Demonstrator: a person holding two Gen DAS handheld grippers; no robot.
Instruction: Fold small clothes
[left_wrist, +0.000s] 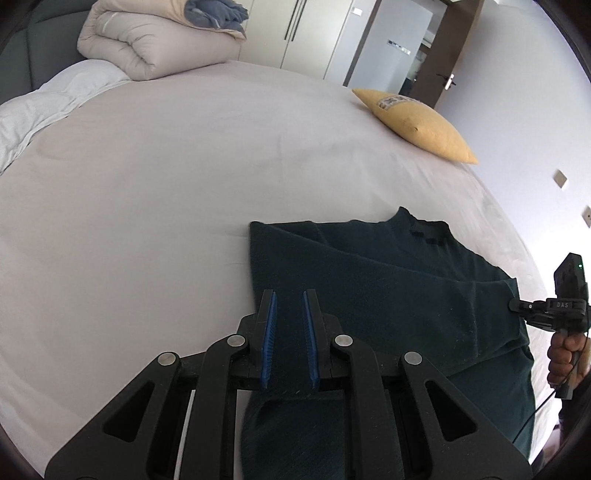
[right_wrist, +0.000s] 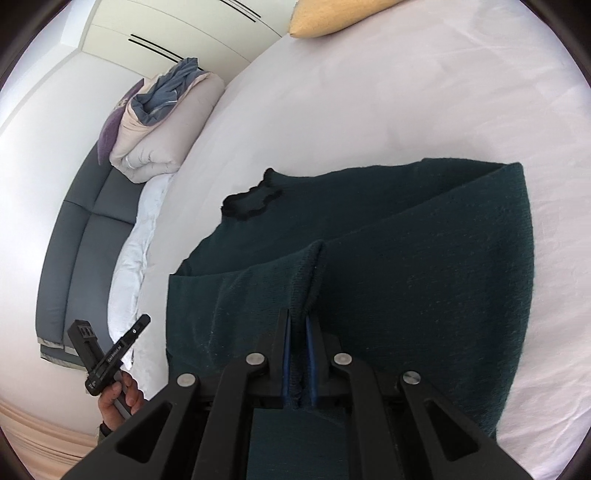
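A dark green sweater (left_wrist: 388, 295) (right_wrist: 424, 277) lies on the white bed sheet (left_wrist: 166, 203), partly folded, with its black-trimmed collar (left_wrist: 424, 229) (right_wrist: 251, 201) pointing up the bed. My left gripper (left_wrist: 289, 293) hovers over the sweater's left part. Its blue pads stand a narrow gap apart and grip nothing. My right gripper (right_wrist: 297, 315) is shut on a raised ridge of the sweater's knit. In the left wrist view the right gripper (left_wrist: 517, 306), held by a hand (left_wrist: 565, 354), meets the sweater's right edge. The left gripper (right_wrist: 142, 323) shows beside the sweater in the right wrist view.
A yellow pillow (left_wrist: 417, 125) (right_wrist: 321, 18) lies far up the bed. A rolled beige duvet (left_wrist: 147, 44) (right_wrist: 166, 133) with a blue cloth on top sits by the grey headboard (right_wrist: 74, 240). White quilted bedding (left_wrist: 44, 107) lies beside it. Wardrobe doors stand beyond the bed.
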